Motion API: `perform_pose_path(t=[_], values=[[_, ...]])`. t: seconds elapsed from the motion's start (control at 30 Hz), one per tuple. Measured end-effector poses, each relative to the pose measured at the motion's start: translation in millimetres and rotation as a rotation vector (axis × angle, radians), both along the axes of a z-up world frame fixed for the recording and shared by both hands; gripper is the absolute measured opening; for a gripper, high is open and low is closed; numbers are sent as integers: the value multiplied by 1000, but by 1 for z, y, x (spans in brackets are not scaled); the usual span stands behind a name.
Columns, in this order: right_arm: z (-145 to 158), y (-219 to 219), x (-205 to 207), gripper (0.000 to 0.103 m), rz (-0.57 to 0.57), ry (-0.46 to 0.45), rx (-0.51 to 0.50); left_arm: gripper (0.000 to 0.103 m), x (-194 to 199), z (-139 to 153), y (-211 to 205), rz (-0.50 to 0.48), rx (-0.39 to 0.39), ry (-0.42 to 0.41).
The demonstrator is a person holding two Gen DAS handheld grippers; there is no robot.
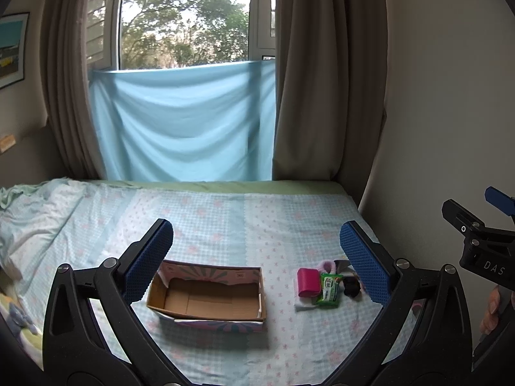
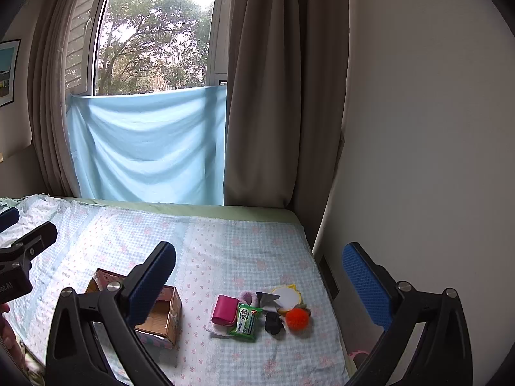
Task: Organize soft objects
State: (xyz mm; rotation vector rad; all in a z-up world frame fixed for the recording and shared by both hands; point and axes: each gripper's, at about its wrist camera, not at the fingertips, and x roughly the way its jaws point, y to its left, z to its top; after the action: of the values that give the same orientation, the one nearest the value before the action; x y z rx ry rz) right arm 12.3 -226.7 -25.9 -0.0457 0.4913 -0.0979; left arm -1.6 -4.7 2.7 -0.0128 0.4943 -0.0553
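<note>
— Lying on the bed (image 2: 225, 251), right half: one cluster of small soft items. Pink pouch (image 2: 224, 310), sitting on a white folded cloth (image 2: 216, 328). Green wipes packet (image 2: 247, 321), touching the pouch's right edge.

— And to the right of those?

— Black fabric piece (image 2: 274, 322) just beside the packet; orange pom-pom (image 2: 297, 319) next to that. Behind them: pale pink fluffy ring (image 2: 247, 296), a grey folded piece (image 2: 268, 299), and a round white item with a yellow rim (image 2: 286, 296). What the round item is, I cannot tell.

— Container?

— One cardboard box (image 1: 206, 296), open at the top, patterned outer walls, nothing inside. It sits left of the cluster, apart from it, on the same checked floral sheet (image 1: 257, 225).

— Grippers?

— Left gripper (image 1: 256, 254): jaws spread wide, nothing between them, held above the bed with the box and cluster seen between its blue pads. Right gripper (image 2: 259, 276): jaws likewise wide apart, nothing held, hanging over the cluster. A hand (image 1: 491, 308) shows at the right gripper's handle.

— Surroundings?

— Light blue cloth (image 2: 145, 148) draped across the lower window (image 2: 154, 32). Brown curtains (image 2: 283, 96) on both sides. Trees outside. Plain wall (image 2: 418, 128) along the bed's right edge. Framed picture (image 1: 11, 48) on the left wall.
</note>
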Motion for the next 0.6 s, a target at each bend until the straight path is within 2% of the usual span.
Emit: perform_pose_path(t=[0.6], values=[[0,3,0,103,2,-4,-6,103,0,0,3,1,0,-3]])
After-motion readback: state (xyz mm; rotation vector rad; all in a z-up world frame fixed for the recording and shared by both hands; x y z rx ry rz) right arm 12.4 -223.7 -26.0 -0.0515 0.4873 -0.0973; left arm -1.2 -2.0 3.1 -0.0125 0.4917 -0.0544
